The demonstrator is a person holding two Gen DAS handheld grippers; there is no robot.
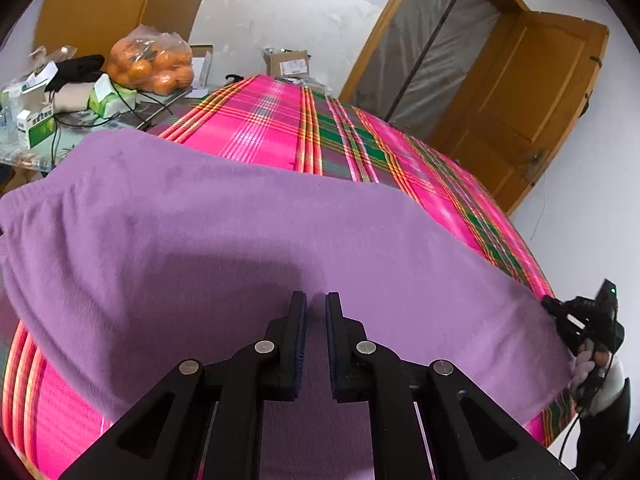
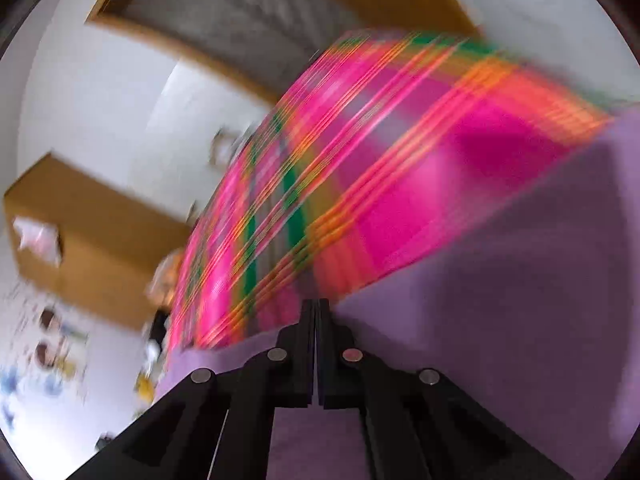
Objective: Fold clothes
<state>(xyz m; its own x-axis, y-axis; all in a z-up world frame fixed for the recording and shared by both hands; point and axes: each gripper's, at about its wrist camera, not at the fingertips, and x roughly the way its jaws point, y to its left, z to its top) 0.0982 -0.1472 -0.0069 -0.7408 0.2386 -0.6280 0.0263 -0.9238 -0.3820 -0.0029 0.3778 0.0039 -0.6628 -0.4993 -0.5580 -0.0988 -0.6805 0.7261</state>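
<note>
Lying flat across the pink plaid tabletop (image 1: 276, 120): one purple fleece garment (image 1: 224, 232). Left hand-held gripper (image 1: 316, 304) poised over it, jaws narrowly parted, holding nothing. Right hand-held gripper (image 2: 316, 304) pinched closed on the garment's edge; that view is motion-blurred. Bag of oranges (image 1: 152, 64) at the far end.

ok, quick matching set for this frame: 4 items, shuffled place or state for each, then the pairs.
1 garment
2 oranges
3 left gripper
4 right gripper

A bagged, far left of table
B jaws slightly apart above the purple fabric
C jaws closed at the fabric's right end
D spread flat on plaid cloth

Pairs: 1-D, 2-A, 3-B, 4-C
</note>
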